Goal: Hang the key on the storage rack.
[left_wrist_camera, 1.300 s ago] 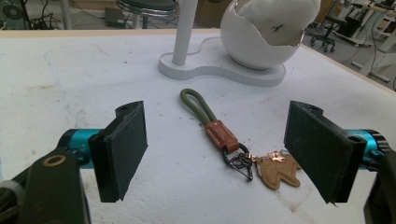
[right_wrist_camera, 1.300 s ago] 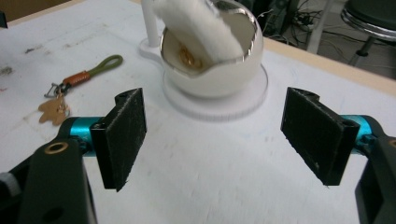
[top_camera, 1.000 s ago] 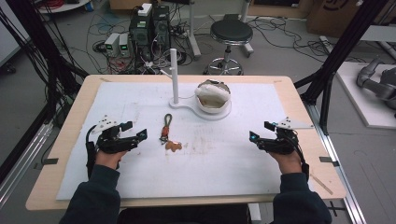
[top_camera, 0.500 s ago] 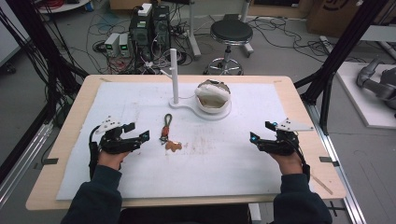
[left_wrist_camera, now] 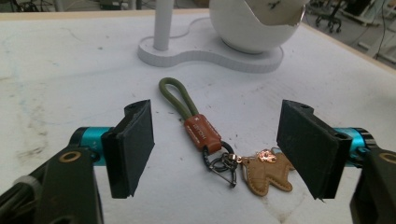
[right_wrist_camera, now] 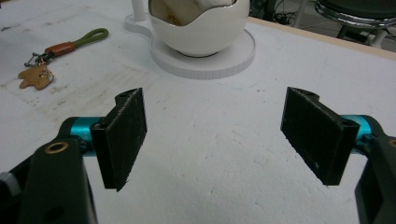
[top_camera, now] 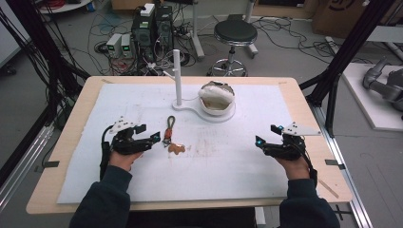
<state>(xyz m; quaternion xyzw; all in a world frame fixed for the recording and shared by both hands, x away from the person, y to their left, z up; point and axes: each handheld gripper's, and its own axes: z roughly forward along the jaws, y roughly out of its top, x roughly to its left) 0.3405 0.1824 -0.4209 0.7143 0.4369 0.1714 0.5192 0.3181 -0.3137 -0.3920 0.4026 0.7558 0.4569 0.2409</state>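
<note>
A keychain (top_camera: 170, 135) lies flat on the white mat, with an olive cord loop (left_wrist_camera: 176, 97), a brown leather sleeve (left_wrist_camera: 202, 132), a metal clip and a tan leather charm (left_wrist_camera: 267, 172). My left gripper (top_camera: 148, 133) is open just left of it, and the keychain lies between and slightly beyond its jaws in the left gripper view (left_wrist_camera: 217, 149). My right gripper (top_camera: 267, 134) is open over bare mat at the right, empty (right_wrist_camera: 212, 135). A white egg-shaped bowl (top_camera: 216, 99) stands on a white stand (top_camera: 190, 111) with an upright post (top_camera: 177, 78).
The white mat (top_camera: 228, 161) covers most of the wooden table (top_camera: 304, 99). Behind the table are a stool (top_camera: 234, 33), electronics boxes (top_camera: 149, 23) and cables on the floor. Black frame posts (top_camera: 347, 52) stand at both sides.
My left gripper has moved a little to the right, closer to the keychain. The right gripper and the keychain have stayed put.
</note>
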